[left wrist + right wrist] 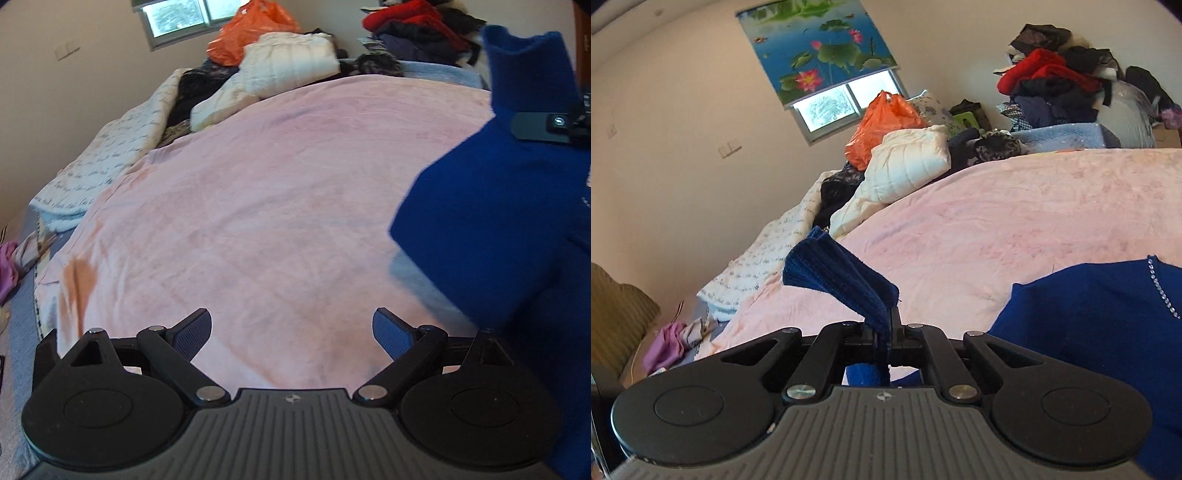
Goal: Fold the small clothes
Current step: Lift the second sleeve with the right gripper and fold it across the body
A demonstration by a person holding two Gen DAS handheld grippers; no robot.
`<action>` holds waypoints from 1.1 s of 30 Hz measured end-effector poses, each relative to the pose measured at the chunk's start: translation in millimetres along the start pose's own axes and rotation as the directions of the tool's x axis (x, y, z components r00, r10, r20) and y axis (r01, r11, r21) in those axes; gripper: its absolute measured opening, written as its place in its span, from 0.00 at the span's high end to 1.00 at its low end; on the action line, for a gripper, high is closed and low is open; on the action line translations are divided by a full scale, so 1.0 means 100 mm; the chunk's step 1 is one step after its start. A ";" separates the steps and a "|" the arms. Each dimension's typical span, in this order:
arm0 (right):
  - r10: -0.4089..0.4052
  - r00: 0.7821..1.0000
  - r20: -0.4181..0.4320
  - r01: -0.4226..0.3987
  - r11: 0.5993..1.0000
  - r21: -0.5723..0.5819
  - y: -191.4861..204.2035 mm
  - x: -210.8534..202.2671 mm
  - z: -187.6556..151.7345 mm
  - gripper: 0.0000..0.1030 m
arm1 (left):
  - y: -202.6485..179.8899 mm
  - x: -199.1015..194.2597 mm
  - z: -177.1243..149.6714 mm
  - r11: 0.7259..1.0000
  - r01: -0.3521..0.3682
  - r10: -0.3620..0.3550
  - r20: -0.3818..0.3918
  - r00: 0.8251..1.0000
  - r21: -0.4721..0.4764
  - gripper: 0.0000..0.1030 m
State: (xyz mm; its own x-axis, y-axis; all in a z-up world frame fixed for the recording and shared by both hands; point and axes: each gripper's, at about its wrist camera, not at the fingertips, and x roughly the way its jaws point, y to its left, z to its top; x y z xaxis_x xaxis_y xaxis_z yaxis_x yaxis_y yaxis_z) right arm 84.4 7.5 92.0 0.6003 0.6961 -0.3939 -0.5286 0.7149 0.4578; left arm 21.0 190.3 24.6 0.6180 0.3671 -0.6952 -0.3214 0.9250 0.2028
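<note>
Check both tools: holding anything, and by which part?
Right tool is shut on the blue sweater, pinching a ribbed edge, likely a cuff or hem. Left tool is open, empty.

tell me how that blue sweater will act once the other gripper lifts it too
Probably floppy: the blue sweater already droops from the shut right gripper, its cuff bunched and splayed. Likely grippy rather than slippery, given the ribbed, fuzzy knit. Expect sagging between grips; the left gripper is open, empty.

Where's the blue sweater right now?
The blue sweater hangs at the right of the left wrist view, above the pink blanket, pinched by the right gripper; the left gripper is open beside it.
</note>
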 end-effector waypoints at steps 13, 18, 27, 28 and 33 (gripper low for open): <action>-0.050 0.999 0.018 0.049 0.997 0.052 -0.23 -0.12 -0.02 0.94 | -0.59 0.00 0.01 0.995 0.026 -0.028 0.013 1.000 0.099 0.08; -0.043 0.999 0.030 0.042 0.999 0.029 -0.18 -0.16 0.07 0.94 | -0.60 0.02 0.03 0.995 0.023 -0.024 0.008 1.000 0.101 0.08; -0.053 0.997 0.052 0.054 0.998 -0.021 -0.10 -0.17 0.29 0.94 | -0.64 -0.01 0.06 0.994 0.029 -0.031 0.018 0.999 0.108 0.08; -0.050 0.997 0.054 0.051 0.998 -0.021 -0.09 -0.18 0.32 0.94 | -0.65 -0.03 0.06 0.994 0.024 -0.027 0.026 0.999 0.107 0.08; 0.009 0.999 0.041 -0.009 1.000 0.003 -0.07 -0.22 0.52 0.94 | -0.81 -0.18 0.10 0.992 0.016 -0.032 0.126 0.991 0.125 0.08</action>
State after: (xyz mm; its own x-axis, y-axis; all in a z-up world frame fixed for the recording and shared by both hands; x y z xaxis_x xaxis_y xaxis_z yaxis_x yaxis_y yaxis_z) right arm 106.4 -16.3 138.4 0.6195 0.6993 -0.3566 -0.5325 0.7082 0.4636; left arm 43.2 110.0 27.6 0.7138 0.3465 -0.6086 -0.2191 0.9359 0.2759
